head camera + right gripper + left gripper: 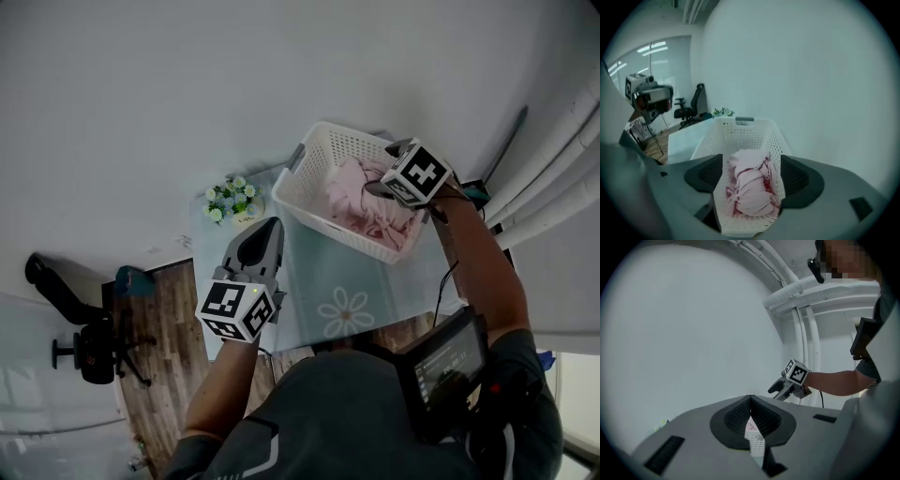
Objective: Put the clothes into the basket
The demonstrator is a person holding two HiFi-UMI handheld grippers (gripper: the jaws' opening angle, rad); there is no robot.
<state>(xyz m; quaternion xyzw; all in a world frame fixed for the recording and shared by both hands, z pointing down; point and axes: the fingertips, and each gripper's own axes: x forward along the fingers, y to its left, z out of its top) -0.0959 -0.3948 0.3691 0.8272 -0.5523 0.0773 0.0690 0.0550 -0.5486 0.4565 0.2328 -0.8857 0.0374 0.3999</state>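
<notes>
- Pink clothes [749,187] lie bunched inside the white basket [328,150], which stands on the pale tabletop [314,272]. I see no garment outside it.
- Judging from that, the loading step looks finished or very nearly so. The drop appears made, and what is left is to draw clear.
- The next move, as I judge it, is to lift the right tongs [384,169] up and away from above the basket, minding loose cloth and the rim.
- Right tongs: spread wide and holding nothing, poised over the clothes and not seen to touch them.
- Left tongs [262,236]: tips brought together on nothing, hovering above the tabletop, apart from the basket.
</notes>
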